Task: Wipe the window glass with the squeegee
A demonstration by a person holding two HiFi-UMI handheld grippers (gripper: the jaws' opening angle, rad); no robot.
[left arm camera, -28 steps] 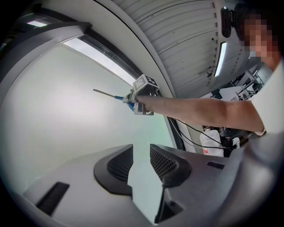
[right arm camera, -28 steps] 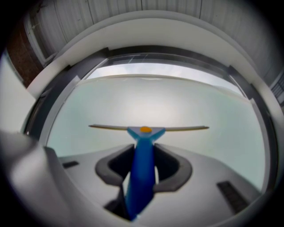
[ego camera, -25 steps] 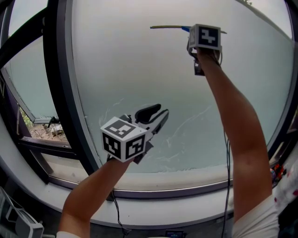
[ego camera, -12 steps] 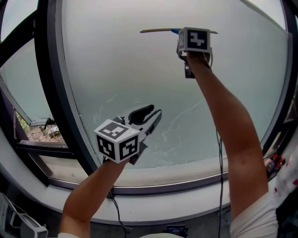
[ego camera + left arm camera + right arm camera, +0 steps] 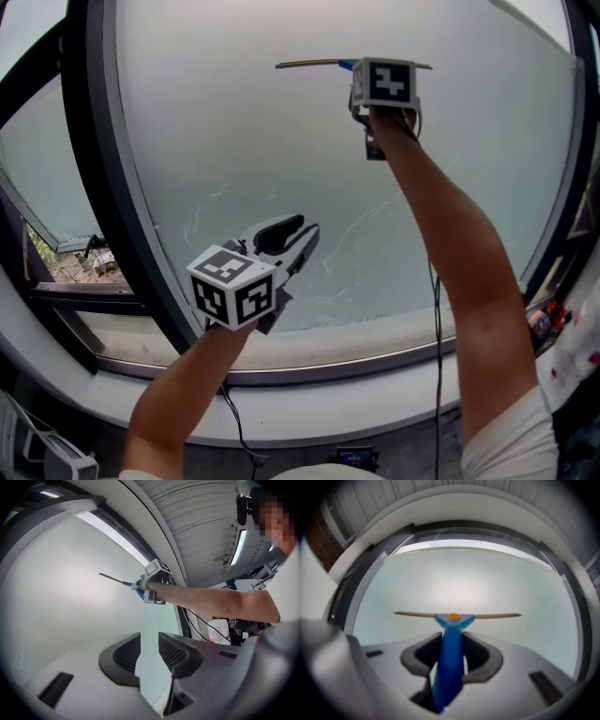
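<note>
A: Now, R gripper (image 5: 452, 651)?
B: Clenched on squeegee (image 5: 450, 637) handle; held level, high up at window glass (image 5: 253, 159).
A: L gripper (image 5: 149, 652)?
B: Released, nothing btwn jaws; lower down, near glass.

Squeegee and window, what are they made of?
The squeegee looks like plastic: its handle is smooth and bright blue, with an orange spot at the neck. Its thin straight blade could be rubber on a metal strip, but it is too blurred to tell. The window glass looks frosted or misted, pale and milky, with streaks low down. Its frame is probably dark painted metal.
</note>
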